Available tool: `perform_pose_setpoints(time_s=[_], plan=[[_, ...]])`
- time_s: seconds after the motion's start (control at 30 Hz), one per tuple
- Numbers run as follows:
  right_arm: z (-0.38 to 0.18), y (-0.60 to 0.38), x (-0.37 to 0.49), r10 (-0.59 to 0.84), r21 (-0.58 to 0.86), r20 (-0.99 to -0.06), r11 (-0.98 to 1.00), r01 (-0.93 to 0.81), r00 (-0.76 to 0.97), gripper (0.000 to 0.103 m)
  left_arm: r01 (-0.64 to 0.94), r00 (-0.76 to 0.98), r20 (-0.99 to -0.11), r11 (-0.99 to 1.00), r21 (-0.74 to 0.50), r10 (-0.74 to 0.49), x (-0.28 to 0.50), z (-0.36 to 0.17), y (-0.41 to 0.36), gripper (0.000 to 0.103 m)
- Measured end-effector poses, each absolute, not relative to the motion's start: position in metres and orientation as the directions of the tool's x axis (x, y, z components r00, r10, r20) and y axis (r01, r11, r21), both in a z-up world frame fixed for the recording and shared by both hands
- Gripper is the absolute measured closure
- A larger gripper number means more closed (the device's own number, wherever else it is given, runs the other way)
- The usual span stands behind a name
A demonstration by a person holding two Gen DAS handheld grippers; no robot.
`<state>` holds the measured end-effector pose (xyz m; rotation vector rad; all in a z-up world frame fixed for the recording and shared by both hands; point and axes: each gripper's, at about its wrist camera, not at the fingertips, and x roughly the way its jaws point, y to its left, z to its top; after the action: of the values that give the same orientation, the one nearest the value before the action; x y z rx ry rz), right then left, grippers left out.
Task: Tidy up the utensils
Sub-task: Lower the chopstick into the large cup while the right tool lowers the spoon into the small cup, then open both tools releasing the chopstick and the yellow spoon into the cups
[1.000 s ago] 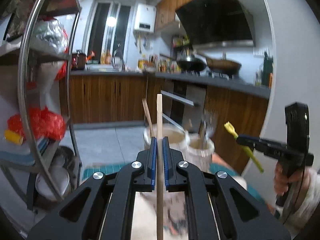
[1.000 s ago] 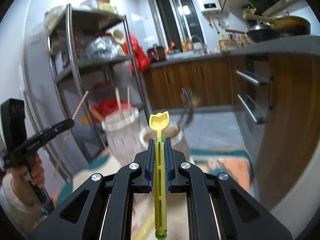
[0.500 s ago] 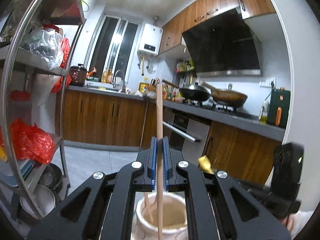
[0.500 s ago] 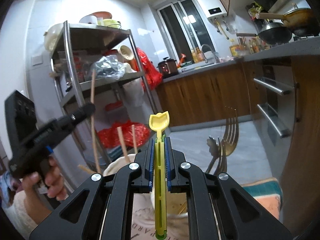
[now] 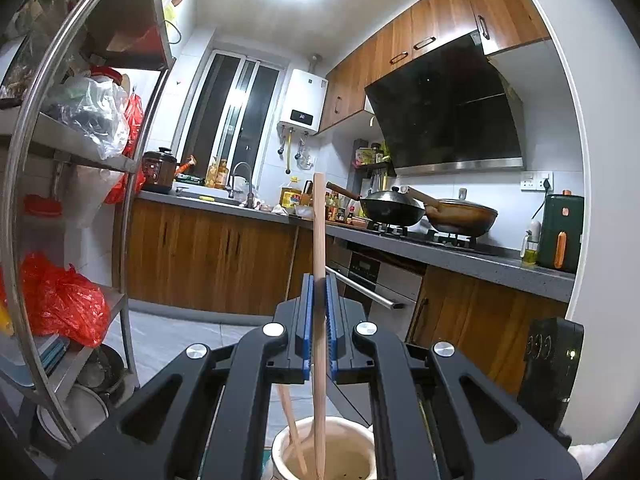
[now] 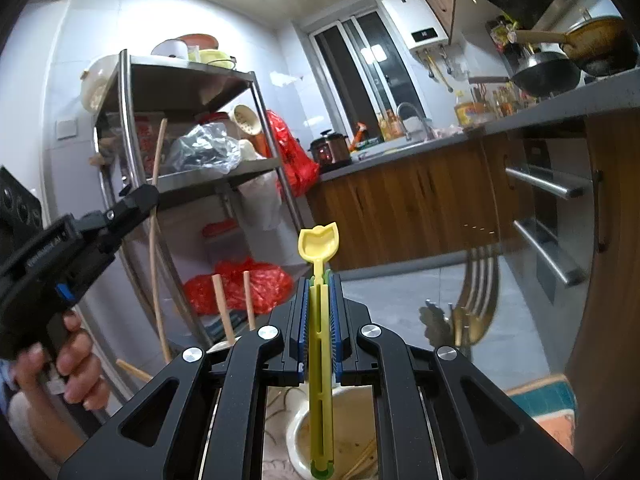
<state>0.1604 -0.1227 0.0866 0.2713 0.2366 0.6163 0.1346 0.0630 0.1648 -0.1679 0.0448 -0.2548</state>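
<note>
Both grippers loaded above the cream ceramic utensil jars.

My left gripper (image 5: pixel 319 320) pinches a long wooden chopstick (image 5: pixel 319 240), its lower end inside the left jar (image 5: pixel 288 450). My right gripper (image 6: pixel 319 320) clamps a small yellow plastic spoon (image 6: pixel 319 248) upright over the other jar (image 6: pixel 298 432).

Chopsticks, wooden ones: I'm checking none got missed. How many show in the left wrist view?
2. One chopstick stands upright, clamped in the left gripper, its lower end inside the jar. A second chopstick leans loose in that jar. The gripper body may hide others.
</note>
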Motion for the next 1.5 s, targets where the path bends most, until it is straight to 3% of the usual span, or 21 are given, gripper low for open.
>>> perform_pose_setpoints(time_s=[0.23,0.6,1.17,1.27,1.4,1.5], plan=[[0.071,-0.109,0.165,0.557,0.257,-0.133,0.818,-0.514,0.820,0.092,0.233,0.966,-0.068,0.953,-0.193,-0.250,0.142,0.147,0.060,0.097],[0.060,-0.111,0.151,0.500,0.188,-0.202,0.864,-0.467,0.842,0.092,0.240,0.948,-0.168,0.953,-0.186,-0.271,0.136,0.112,0.061,0.097],[0.047,-0.121,0.136,0.526,0.223,-0.317,0.850,-0.477,0.789,0.092,0.231,0.934,-0.223,0.949,-0.216,-0.278,0.122,0.096,0.079,0.097],[0.048,-0.123,0.133,0.524,0.228,-0.308,0.851,-0.473,0.794,0.076,0.225,0.935,-0.230,0.951,-0.210,-0.272,0.118,0.094,0.081,0.097],[0.055,-0.133,0.120,0.525,0.231,-0.264,0.849,-0.475,0.809,0.073,0.218,0.937,-0.236,0.958,-0.187,-0.259,0.111,0.090,0.079,0.097],[0.062,-0.139,0.107,0.521,0.224,-0.231,0.850,-0.476,0.822,0.061,0.211,0.936,-0.251,0.964,-0.163,-0.248,0.105,0.085,0.076,0.094]])
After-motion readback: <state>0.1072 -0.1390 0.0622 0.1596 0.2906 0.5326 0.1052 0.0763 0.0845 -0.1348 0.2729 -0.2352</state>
